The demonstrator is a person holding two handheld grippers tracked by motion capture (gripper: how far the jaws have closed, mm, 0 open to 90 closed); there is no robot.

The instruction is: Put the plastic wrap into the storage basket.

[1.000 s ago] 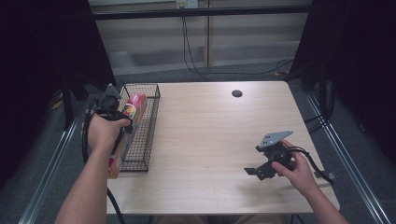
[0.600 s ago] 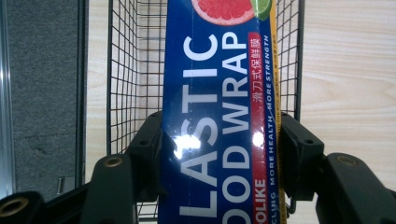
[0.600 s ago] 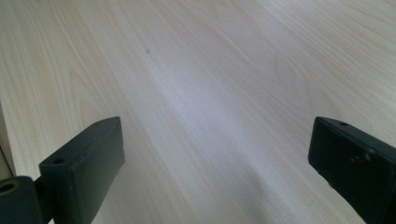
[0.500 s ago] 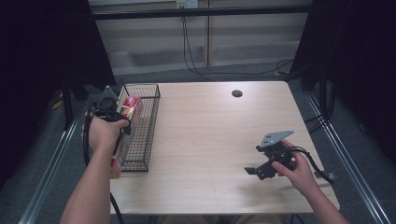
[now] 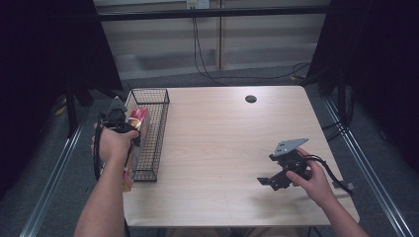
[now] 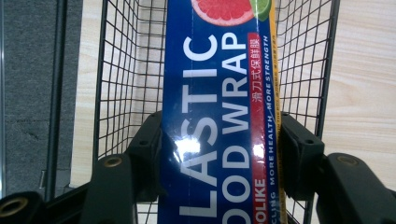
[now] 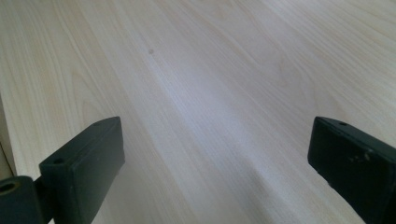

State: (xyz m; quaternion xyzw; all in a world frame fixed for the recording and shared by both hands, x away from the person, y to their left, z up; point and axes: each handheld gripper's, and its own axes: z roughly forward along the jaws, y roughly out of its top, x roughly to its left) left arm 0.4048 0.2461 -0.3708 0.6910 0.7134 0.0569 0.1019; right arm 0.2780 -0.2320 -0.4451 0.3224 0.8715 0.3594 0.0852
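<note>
Over black wire basket [image 5: 154,129], long blue plastic-wrap box [image 6: 219,116] is carried slightly nearer, clamped by left gripper [image 6: 219,140]; right gripper [image 7: 215,154] is rested agape, empty.

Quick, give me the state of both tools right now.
Left tool: closed on the plastic wrap box, held over the wire basket.
Right tool: open, holding nothing, above the bare table.
</note>
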